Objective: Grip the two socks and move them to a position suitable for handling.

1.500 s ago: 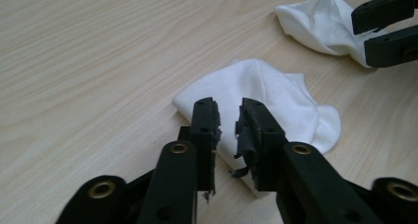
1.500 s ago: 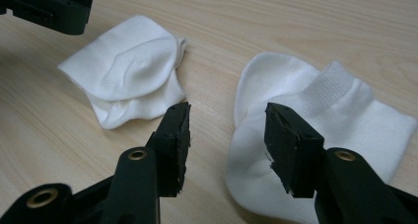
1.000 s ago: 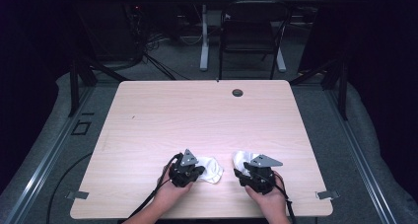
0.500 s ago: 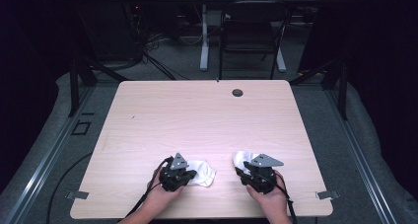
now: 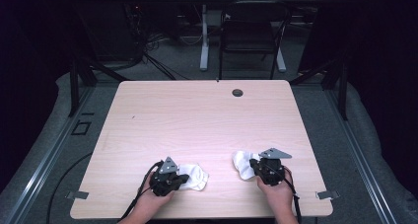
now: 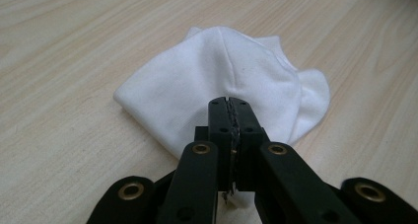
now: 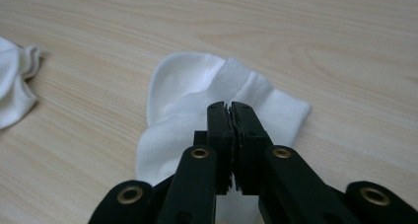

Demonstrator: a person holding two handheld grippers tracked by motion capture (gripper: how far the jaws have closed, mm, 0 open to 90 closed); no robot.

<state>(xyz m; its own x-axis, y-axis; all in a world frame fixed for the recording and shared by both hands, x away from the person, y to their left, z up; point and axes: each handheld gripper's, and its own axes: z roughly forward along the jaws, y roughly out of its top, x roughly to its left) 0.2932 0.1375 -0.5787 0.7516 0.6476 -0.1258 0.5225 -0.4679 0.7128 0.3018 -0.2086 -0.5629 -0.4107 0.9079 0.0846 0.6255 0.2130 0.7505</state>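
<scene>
The table carries two white socks near its front edge, well apart from each other, each in the bite of one pair of tongs. Taking the small round hole at the far side of the table as the landmark, both socks lie on the opposite, near side: the left sock toward the left of it, the right sock almost straight below it.

The left sock spreads away from the left tongs toward the table's middle; in the left gripper view it fans out ahead of the tips, its long axis running on from them, crumpled cuff end farthest off. The left tongs are pinched tight on its near edge, fabric caught between the pads.

The right sock lies ahead of the right tongs, on their left side in the high view, so the two socks point toward each other. Its ribbed cuff sits just beyond the tips, long axis in line with them. The right tongs have just been closing and now clamp its fabric.

The coming move, I judge, turns on this facing arrangement: each hand is nearest its own sock, and bringing them together means moving inward.
</scene>
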